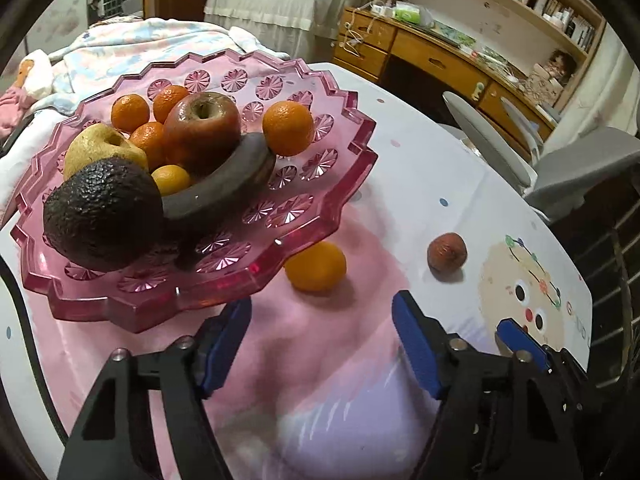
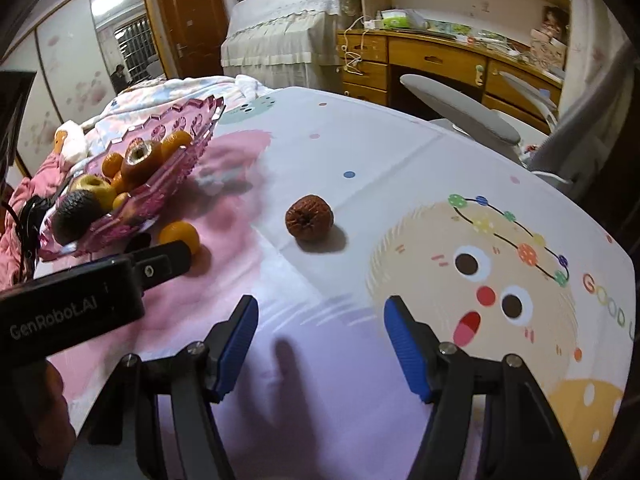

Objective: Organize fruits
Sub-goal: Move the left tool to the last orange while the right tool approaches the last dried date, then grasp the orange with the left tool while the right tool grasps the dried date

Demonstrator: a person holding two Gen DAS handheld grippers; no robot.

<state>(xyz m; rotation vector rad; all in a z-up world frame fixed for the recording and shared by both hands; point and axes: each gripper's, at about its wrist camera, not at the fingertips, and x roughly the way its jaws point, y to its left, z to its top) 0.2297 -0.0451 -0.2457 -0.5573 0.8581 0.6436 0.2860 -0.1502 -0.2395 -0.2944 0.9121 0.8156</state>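
A pink glass plate (image 1: 160, 314) on the table holds an avocado (image 1: 104, 216), a red apple (image 1: 202, 130), a yellow fruit (image 1: 100, 150), a dark banana (image 1: 232, 184) and several tangerines. One loose tangerine (image 1: 316, 266) lies on the cloth by the plate's rim, just ahead of my left gripper (image 1: 322, 312), which is open and empty. A wrinkled brown-red fruit (image 2: 309, 216) lies alone further right, a short way ahead of my right gripper (image 2: 322, 310), also open with nothing between its fingers. The right wrist view shows the plate (image 2: 176, 172) at the left and the loose tangerine (image 2: 180, 236) partly behind the left gripper's body (image 2: 80, 300).
The tablecloth (image 2: 400, 160) has a cartoon face print (image 2: 480, 276) to the right of both grippers. A grey chair (image 1: 580, 176) stands past the table's right edge. A bed with blankets (image 1: 120, 40) lies behind the plate, and a wooden desk (image 2: 440, 56) stands at the back.
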